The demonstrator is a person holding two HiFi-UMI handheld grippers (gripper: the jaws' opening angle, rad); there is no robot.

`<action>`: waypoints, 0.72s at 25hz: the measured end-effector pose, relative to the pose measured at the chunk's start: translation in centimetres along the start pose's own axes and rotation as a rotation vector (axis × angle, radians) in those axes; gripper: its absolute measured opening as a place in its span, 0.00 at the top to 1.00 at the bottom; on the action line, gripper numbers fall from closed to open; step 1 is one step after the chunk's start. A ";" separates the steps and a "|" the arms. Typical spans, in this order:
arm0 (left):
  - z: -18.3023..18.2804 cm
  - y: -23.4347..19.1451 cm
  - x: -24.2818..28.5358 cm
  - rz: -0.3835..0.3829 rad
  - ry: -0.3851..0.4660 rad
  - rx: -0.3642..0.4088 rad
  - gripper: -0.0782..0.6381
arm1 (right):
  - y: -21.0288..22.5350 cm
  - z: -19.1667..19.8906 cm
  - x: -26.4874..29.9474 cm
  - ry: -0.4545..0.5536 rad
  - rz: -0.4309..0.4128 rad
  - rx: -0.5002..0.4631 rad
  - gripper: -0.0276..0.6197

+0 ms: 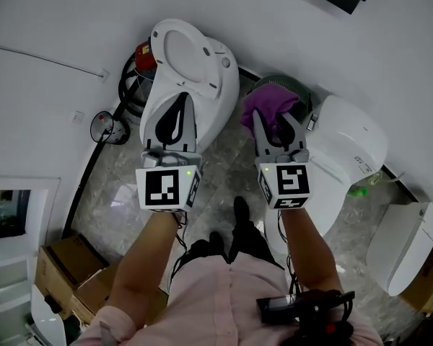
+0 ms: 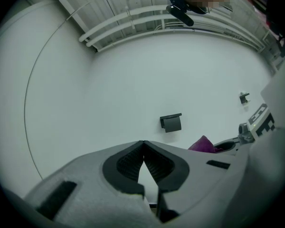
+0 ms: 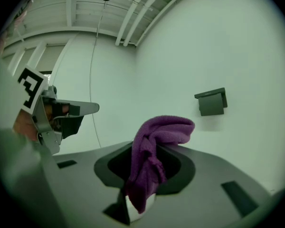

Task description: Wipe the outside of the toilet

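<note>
A white toilet (image 1: pixel 202 63) stands against the wall ahead, and a second white toilet (image 1: pixel 350 153) stands to its right. My left gripper (image 1: pixel 179 117) is held up in front of the first toilet, its jaws shut with nothing between them; in the left gripper view the left gripper (image 2: pixel 143 145) points at the bare wall. My right gripper (image 1: pixel 276 128) is shut on a purple cloth (image 1: pixel 265 107) that bunches over its tips. In the right gripper view the purple cloth (image 3: pixel 165 129) hangs down between the jaws of the right gripper (image 3: pixel 154 144). The purple cloth (image 2: pixel 203 145) also shows in the left gripper view.
A black holder (image 2: pixel 171 122) is fixed to the wall. A third white fixture (image 1: pixel 404 244) stands at the far right. Cardboard boxes (image 1: pixel 72 269) sit at the lower left. Dark cleaning gear (image 1: pixel 128 85) leans by the left toilet. A dark bin (image 1: pixel 292 89) lies between the toilets.
</note>
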State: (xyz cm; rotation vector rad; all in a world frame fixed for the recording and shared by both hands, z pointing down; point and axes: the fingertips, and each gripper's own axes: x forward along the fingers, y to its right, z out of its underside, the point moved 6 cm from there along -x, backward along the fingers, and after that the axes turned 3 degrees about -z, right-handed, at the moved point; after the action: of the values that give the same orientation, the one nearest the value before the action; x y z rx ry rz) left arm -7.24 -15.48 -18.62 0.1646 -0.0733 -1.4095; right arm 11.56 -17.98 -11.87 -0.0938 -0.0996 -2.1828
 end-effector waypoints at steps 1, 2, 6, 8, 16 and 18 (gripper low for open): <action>-0.3 -0.2 0.5 0.001 0.009 0.001 0.88 | 0.2 -0.4 0.5 0.006 0.002 -0.003 0.79; -0.7 -0.5 0.9 0.001 0.018 0.001 0.88 | 0.3 -0.8 1.0 0.012 0.004 -0.006 0.79; -1.7 -1.6 2.3 0.001 0.056 -0.001 0.88 | 0.5 -2.4 2.5 0.041 0.013 -0.027 0.79; -1.8 -2.2 2.9 0.003 0.069 -0.001 0.88 | 0.5 -2.7 3.0 0.050 0.016 -0.042 0.79; 1.1 -2.9 4.1 0.019 0.086 -0.010 0.88 | 0.3 -0.6 5.0 0.053 0.021 -0.061 0.79; 2.7 -2.8 4.2 0.021 0.081 -0.018 0.88 | 0.2 0.9 5.4 0.048 0.020 -0.058 0.79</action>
State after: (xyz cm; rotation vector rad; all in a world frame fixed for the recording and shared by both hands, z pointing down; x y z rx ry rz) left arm -9.71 -20.20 -16.58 0.2052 0.0050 -1.3807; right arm 8.62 -22.42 -10.37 -0.0750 -0.0080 -2.1668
